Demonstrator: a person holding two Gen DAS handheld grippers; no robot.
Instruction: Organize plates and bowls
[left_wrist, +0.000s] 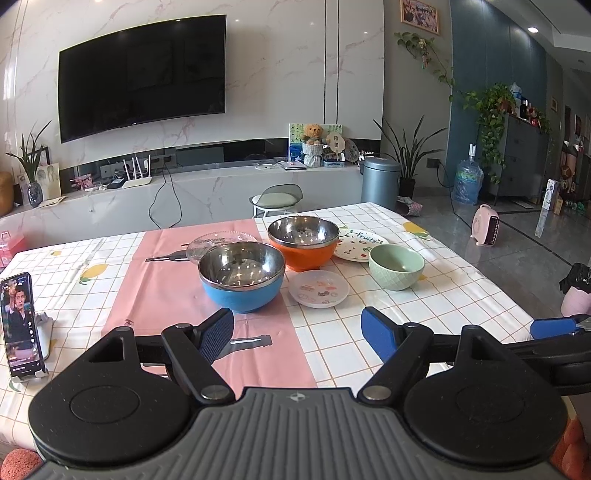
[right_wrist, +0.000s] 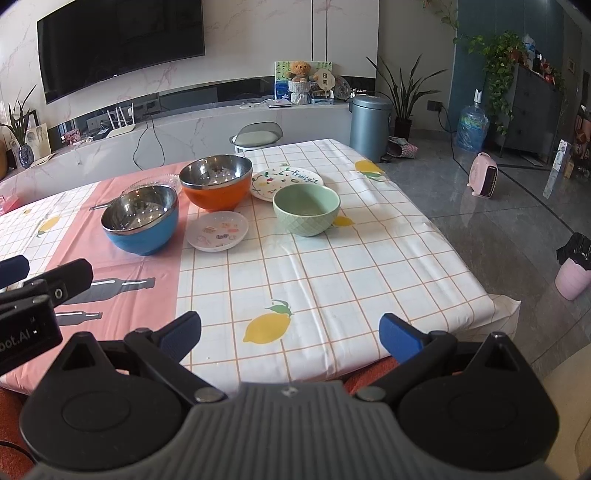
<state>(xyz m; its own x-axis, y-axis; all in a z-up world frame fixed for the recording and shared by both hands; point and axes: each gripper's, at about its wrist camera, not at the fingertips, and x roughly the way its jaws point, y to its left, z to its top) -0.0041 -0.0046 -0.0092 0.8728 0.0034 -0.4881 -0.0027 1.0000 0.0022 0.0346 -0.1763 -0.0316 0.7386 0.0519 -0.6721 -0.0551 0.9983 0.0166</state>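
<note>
While both the left gripper (left_wrist: 297, 334) and right gripper (right_wrist: 290, 334) hang spread and empty, nothing is stacked. Around the orange bowl (left_wrist: 303, 242), blue bowl (left_wrist: 242, 277), green bowl (left_wrist: 396, 266) and three plates lie unsorted.

- Three bowls ahead of the tongs: a blue bowl (left_wrist: 242, 280), an orange bowl (left_wrist: 303, 242) and a green bowl (left_wrist: 396, 266).
- Three plates around them: a small pink plate (left_wrist: 318, 288), a "Fruity" plate (left_wrist: 360, 243) and a clear glass plate (left_wrist: 218, 242).
- One phone (left_wrist: 20, 325), off to the left of the tongs.
- Two bottle prints and several lemon prints on the one tablecloth (right_wrist: 332, 280).
</note>
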